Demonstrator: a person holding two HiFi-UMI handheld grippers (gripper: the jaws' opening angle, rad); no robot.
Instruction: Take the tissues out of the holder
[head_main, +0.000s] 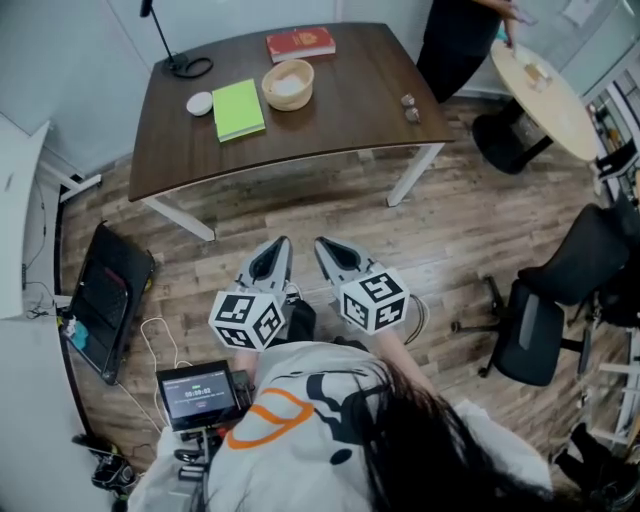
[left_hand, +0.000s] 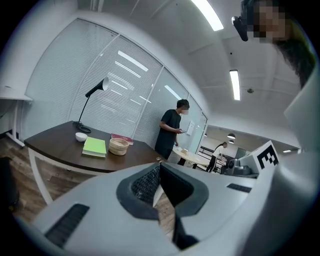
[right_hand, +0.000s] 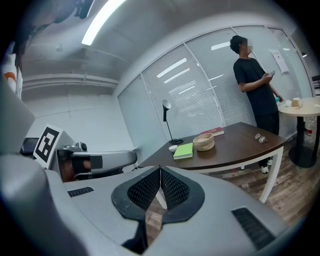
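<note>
Head view: the left tongs (head_main: 279, 246) and right tongs (head_main: 326, 246) are pointing side by side toward 12 o'clock, well short of the counter (head_main: 350, 110), where the woven tissue holder (head_main: 288, 84) is sitting beside a green notebook (head_main: 238, 108). Left gripper view: the jaws are pressing together, empty, with the holder at 10 o'clock from their tips. Right gripper view: the jaws are also meeting on nothing, holder at 2 o'clock. Risk: tongs arriving closed would probably shove or tip the light holder instead of pinching tissue.
</note>
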